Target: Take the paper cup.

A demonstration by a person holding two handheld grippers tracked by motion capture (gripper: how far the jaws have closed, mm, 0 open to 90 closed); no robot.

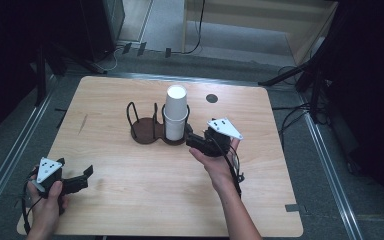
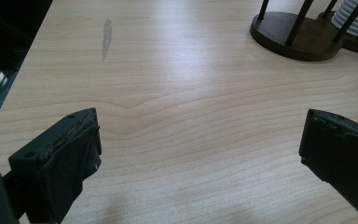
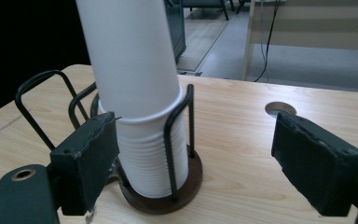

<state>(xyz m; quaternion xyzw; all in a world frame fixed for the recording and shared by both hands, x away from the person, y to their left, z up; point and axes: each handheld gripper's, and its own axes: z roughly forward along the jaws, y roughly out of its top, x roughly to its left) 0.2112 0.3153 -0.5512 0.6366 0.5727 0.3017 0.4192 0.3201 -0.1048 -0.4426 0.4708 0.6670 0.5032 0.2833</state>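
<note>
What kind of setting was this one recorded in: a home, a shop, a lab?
Most likely a lab or test room. A bare wooden table stands between metal floor rails, cables trail across the floor, and a stack of paper cups in a wire holder is set out.

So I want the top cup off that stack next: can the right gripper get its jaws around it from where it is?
Probably yes. The right gripper sits open right beside the cup stack, and the upper cups rise clear above the holder's wire posts, so nothing blocks a grip up there.
</note>
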